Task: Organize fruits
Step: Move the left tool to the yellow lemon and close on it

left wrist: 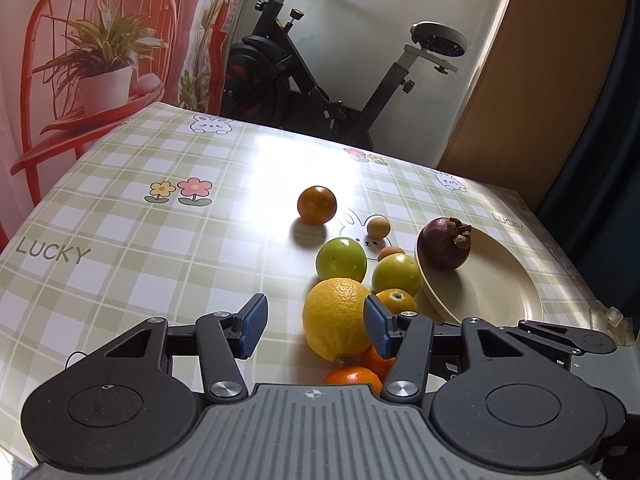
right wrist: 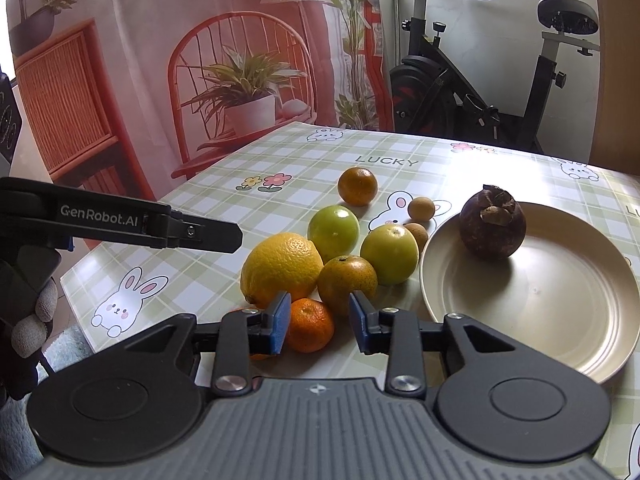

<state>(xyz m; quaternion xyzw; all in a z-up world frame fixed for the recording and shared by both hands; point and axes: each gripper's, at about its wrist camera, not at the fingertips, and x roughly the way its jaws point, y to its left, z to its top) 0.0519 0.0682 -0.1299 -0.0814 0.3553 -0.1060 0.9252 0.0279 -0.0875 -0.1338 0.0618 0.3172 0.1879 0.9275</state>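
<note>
Dark purple mangosteen [right wrist: 492, 222], round, dry brown calyx, on far part of cream plate [right wrist: 560, 320]. Left of plate, clustered: pitted yellow lemon [right wrist: 282, 266], two green fruits, glossy small orange mandarin [right wrist: 310, 330]. Right gripper [right wrist: 320, 322] spread around mandarin, not clamped; left gripper [left wrist: 316, 330] released, lemon between pads. Checked tablecloth [left wrist: 140, 248]
</note>
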